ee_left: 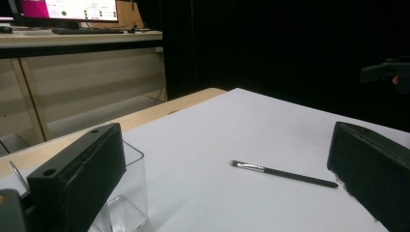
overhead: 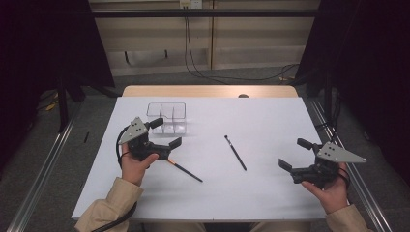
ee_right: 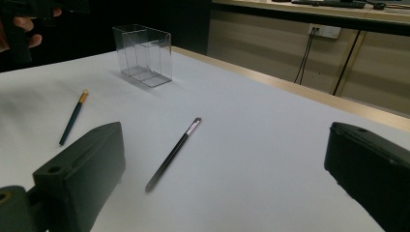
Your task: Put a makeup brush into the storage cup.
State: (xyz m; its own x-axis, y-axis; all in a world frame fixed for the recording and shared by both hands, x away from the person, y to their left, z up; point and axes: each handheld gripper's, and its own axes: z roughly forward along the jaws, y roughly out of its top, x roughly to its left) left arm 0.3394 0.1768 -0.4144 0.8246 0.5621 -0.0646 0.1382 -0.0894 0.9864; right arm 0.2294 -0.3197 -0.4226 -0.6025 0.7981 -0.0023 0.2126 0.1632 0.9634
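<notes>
- Both grippers have their black jaws spread wide with nothing between them: the left gripper (overhead: 167,133) hovers just in front of the clear plastic compartment box (overhead: 167,117), the right gripper (overhead: 296,154) hangs over the table's right edge.
- Nearest the left gripper lies a slim dark pencil-like brush with an orange end (overhead: 184,170). Its orange tip sits just below and beside the left gripper's lower jaw; its dark end runs away toward the person and to the right.
- That long axis slants diagonally, from upper left down to lower right in the high view. In the right gripper view the same stick (ee_right: 72,118) lies well to the left, orange end pointing toward the box (ee_right: 143,55).
- Between the two grippers on the white table top (overhead: 270,121) rests a thin black makeup brush with a silver ferrule (overhead: 235,152), roughly parallel to the first, bristle end toward the far edge.
- From the right gripper this brush (ee_right: 173,153) is the closer thing, lying ahead and left, handle end nearer its jaws.
- I judge each hand suits its nearer stick, closing across the shaft.
</notes>
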